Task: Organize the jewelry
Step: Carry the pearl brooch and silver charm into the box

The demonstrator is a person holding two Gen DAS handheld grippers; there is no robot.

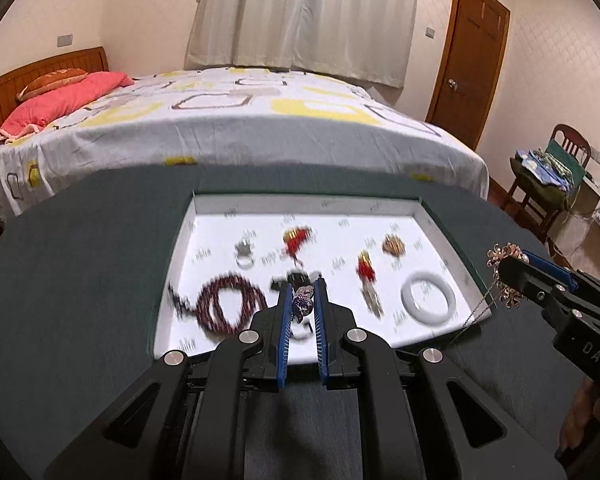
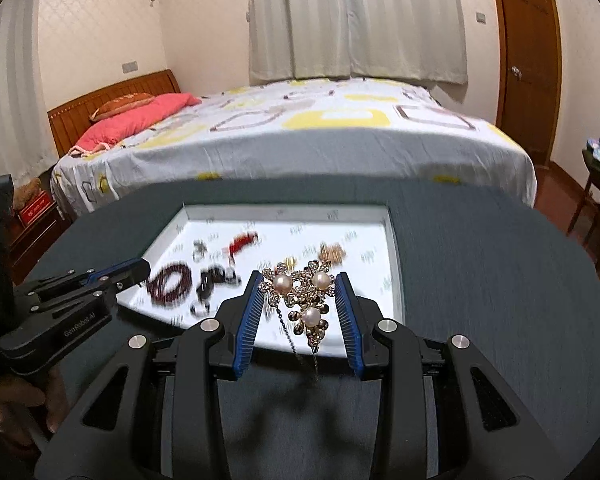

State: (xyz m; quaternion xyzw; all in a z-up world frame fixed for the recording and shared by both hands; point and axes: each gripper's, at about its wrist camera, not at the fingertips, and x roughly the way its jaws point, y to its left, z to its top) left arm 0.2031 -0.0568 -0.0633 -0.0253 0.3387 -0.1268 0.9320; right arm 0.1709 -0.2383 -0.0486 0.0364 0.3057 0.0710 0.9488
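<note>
- L gripper [image 1: 303, 300]: fingers nearly together, clamped on a small purple-and-silver piece [image 1: 303, 303], prob. a ring; held above the tray [image 1: 440, 224], near its 6 o'clock edge.
- R gripper [image 2: 300, 300]: fingers part-way apart, clamped on a gold pearl pendant [image 2: 302, 296] across its width; its chain [image 2: 290, 332] hung loose below, trailing toward the worktop [image 2: 480, 260].
- Tray lay mid-worktop, w/ the rest of the jewelry in it: bead strand [image 1: 228, 304] at 8 o'clock, white bangle [image 1: 428, 298] at 4 o'clock, red tassel pieces [image 1: 296, 240] nearer 12, a gold piece [image 1: 393, 245] at 2 o'clock.
- Risk 1: chain could snag the tray rim or drag other pieces if R moved sideways low. Cause: slack end hanging free.
- Risk 2: pendant might tilt or slip. Cause: grip only on its bumpy outer edges, little contact.
- Risk 3: purple piece could pop out. Cause: small, hard, rounded, pinched at the tips only; a quick swing would do it.
- Risk 4: the two grippers sat near each other, R at L's 3 o'clock; a crossing move could knock them or tangle the chain on L.
- Frames blurred over the tray, so exact lie of small items: cannot tell.
</note>
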